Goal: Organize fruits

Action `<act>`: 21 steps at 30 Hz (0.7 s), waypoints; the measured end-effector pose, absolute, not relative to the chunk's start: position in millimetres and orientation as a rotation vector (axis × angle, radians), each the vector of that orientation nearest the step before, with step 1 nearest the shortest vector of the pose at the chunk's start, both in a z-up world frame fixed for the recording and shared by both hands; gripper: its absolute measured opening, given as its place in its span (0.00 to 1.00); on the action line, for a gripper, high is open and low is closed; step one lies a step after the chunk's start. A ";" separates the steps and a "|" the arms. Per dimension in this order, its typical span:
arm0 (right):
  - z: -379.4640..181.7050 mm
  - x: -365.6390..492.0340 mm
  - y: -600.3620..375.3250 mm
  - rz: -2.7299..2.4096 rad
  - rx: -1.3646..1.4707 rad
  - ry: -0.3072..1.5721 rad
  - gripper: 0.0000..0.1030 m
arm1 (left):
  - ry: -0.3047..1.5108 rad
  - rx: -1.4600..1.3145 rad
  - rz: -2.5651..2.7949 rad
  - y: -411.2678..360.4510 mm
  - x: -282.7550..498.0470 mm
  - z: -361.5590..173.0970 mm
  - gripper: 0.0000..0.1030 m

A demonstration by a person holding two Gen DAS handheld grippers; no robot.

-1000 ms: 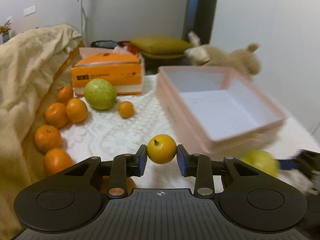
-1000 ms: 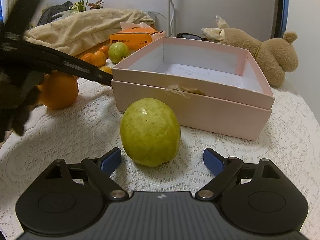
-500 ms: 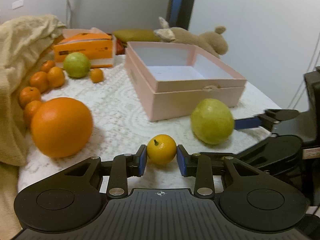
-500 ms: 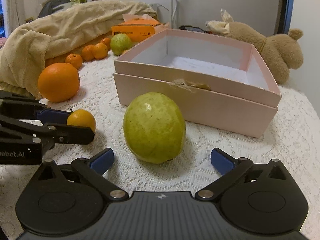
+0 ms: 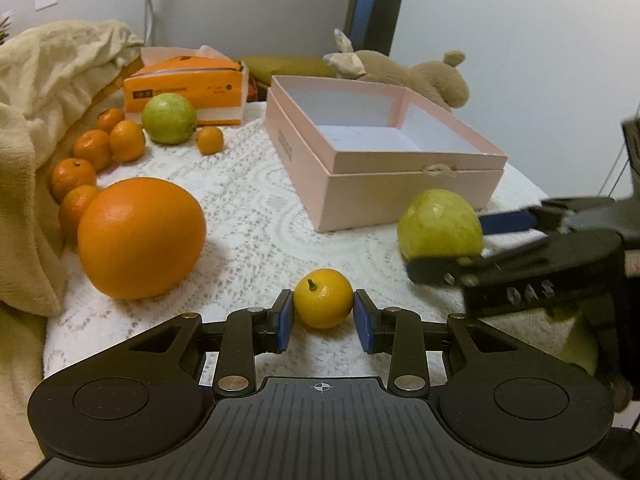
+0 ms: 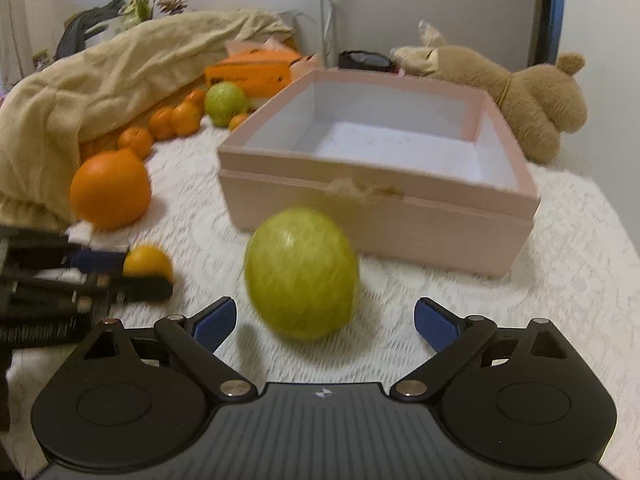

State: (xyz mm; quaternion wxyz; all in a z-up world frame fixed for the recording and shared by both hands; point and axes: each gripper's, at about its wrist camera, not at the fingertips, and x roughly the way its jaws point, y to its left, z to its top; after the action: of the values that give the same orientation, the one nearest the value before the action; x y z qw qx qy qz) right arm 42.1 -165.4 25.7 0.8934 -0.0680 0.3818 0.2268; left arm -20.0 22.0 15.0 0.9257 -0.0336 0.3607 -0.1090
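The left gripper clamps the small yellow citrus low over the lace cloth, with open cloth between the big orange and the pink box. The right gripper stands wide around the green guava — blurred, apparently untouched. Since half a second ago, the box wall sits nearer and the guava lies closer between the fingers.

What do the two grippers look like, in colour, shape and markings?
Both the left gripper and the right gripper are black, with round discs, silver rivets, a ribbed centre plate bearing a small white mark, and blue-padded fingers. No cables or sleeves show.
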 end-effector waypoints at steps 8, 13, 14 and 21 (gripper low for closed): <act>26.9 56.6 -151.0 0.482 -0.149 0.812 0.70 | 0.739 -0.067 -0.231 19.9 -22.8 16.0 0.36; 32.1 40.3 -149.2 0.505 -0.224 0.805 0.58 | 0.741 -0.064 -0.241 18.2 -23.8 16.3 0.36; 32.9 35.9 -150.4 0.509 -0.237 0.800 0.58 | 0.741 -0.063 -0.242 17.7 -24.1 16.4 0.36; 37.5 14.5 -172.8 0.538 -0.230 0.812 0.58 | 0.740 -0.055 -0.251 13.9 -26.0 17.3 0.36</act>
State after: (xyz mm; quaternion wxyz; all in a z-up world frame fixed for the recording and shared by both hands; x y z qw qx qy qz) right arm 14.5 -172.8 37.5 0.8773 -0.1103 0.3894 0.2579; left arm -26.0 13.9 17.3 0.9244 -0.0269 0.3604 -0.1223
